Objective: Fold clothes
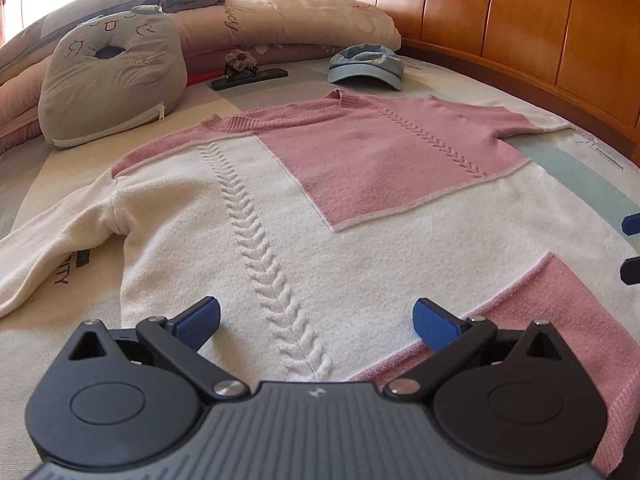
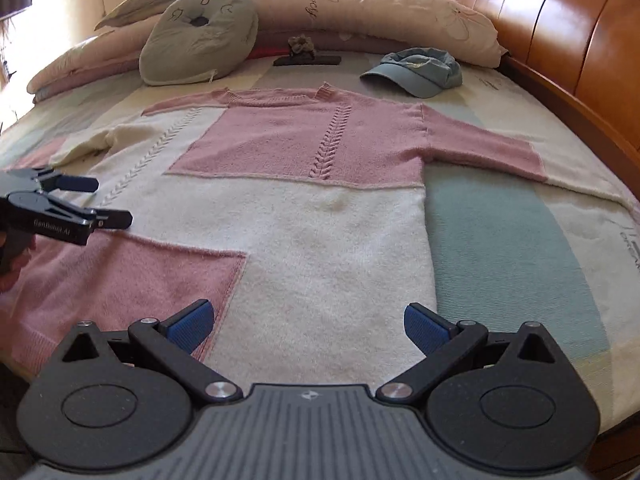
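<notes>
A pink and cream knit sweater (image 1: 288, 208) (image 2: 320, 216) lies spread flat, front up, on the bed, collar toward the pillows and both sleeves stretched out sideways. My left gripper (image 1: 316, 320) hovers open over the hem on the cable-knit side, nothing between its fingers. My right gripper (image 2: 306, 326) hovers open over the hem near the sweater's right edge, also holding nothing. In the right wrist view the left gripper (image 2: 104, 202) shows at the far left, open above the sweater. The right gripper's fingertips (image 1: 631, 224) poke in at the right edge of the left wrist view.
A blue cap (image 1: 366, 66) (image 2: 418, 70), a grey cat cushion (image 1: 112, 84) (image 2: 200, 40), a dark flat object with a hair clip (image 1: 248, 74) and long pillows (image 2: 360, 12) lie beyond the collar. A wooden headboard (image 1: 520, 28) runs along the right.
</notes>
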Motion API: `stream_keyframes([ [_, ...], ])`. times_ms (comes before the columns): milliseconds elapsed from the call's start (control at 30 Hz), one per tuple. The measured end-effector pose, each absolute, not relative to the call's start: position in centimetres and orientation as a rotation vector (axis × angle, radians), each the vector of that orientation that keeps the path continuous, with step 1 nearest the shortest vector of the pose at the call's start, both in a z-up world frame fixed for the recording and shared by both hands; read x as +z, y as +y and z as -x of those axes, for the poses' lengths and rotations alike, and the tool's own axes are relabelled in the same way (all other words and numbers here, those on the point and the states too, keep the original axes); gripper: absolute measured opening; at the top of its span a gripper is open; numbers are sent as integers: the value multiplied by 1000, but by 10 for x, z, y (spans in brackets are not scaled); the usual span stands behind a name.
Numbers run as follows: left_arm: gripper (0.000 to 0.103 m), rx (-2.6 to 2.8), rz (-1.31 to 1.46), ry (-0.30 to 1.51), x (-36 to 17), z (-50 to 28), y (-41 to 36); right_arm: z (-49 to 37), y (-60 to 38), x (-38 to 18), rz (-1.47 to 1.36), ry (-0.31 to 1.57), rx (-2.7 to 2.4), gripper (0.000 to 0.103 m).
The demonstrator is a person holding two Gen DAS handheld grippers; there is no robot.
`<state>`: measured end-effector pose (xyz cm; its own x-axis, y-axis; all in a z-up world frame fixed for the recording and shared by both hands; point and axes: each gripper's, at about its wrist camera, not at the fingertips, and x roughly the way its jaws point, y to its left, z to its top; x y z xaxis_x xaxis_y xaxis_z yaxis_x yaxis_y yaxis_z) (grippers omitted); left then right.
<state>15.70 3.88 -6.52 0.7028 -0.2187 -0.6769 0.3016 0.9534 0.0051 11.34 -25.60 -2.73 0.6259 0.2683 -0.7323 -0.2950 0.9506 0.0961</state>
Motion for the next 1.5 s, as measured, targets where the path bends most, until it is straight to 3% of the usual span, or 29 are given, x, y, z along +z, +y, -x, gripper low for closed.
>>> stream_keyframes([
  [100,102,-276,-112,738,-65,-158,42,-130,-263,-50,-27,936,287,103],
  [433,102,-229,-77,738,-66,-163,53,-184,-239,-25,27,798,284,103],
  [567,102,-227,-71,752,-70,-166,55,-225,-228,-38,39,849,242,103],
  [767,102,-174,-32,742,-68,-168,67,-208,-250,-61,60,858,231,103],
  [967,102,-177,-32,734,-71,-168,67,-216,-250,-32,63,835,241,103],
  [1233,102,-182,-34,732,-67,-165,67,-302,-309,3,-78,764,82,103],
  [1500,102,-188,-45,733,-72,-169,65,-393,-340,-41,-44,831,-35,103],
])
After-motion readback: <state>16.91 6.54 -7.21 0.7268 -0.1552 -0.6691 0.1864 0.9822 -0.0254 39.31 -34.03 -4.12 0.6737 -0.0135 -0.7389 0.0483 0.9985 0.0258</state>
